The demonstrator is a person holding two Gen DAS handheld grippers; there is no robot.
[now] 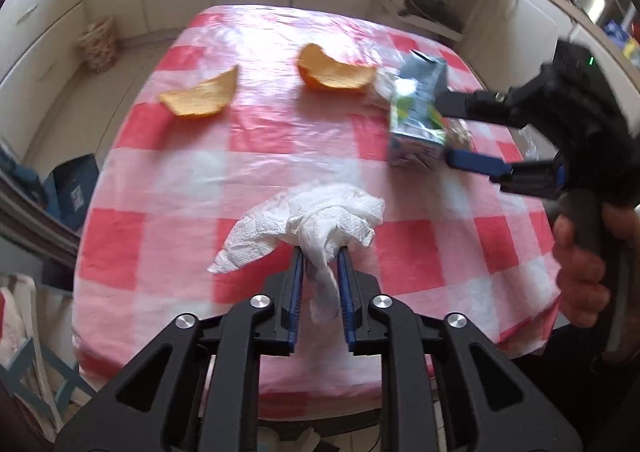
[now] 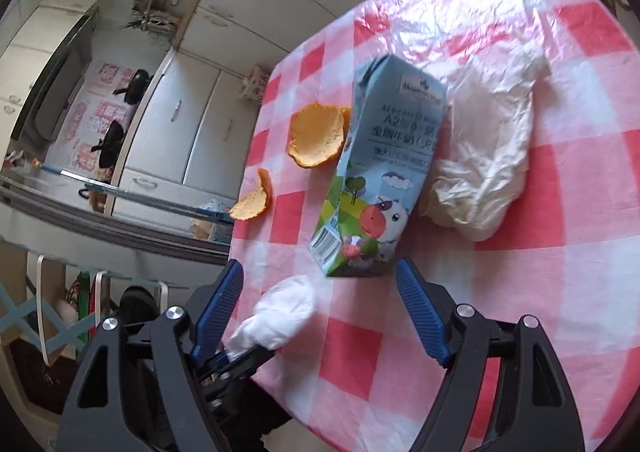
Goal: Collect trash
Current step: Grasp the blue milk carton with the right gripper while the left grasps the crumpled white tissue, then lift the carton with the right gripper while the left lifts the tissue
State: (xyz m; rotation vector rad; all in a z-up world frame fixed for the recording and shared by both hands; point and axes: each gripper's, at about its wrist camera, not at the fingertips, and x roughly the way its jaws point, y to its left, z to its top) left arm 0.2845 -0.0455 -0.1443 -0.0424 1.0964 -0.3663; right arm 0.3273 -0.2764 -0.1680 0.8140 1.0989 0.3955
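Left hand-held gripper (image 1: 320,252) at near edge of tabletop (image 1: 248,171), clamped on tail of crumpled paper towel (image 1: 320,215). Thin pinch; towel may slip or tear when lifted.
Right hand-held gripper (image 2: 320,272) spread wide, carton base just ahead of tips, not gripped. Milk carton (image 2: 380,171) upright toward right edge; nudge could topple it onto crumpled plastic bag (image 2: 488,155) just behind.
Count: towel 1, carton 1, bag 1, orange peels 2, nearer far-left corner (image 1: 200,95), far middle (image 1: 332,71).
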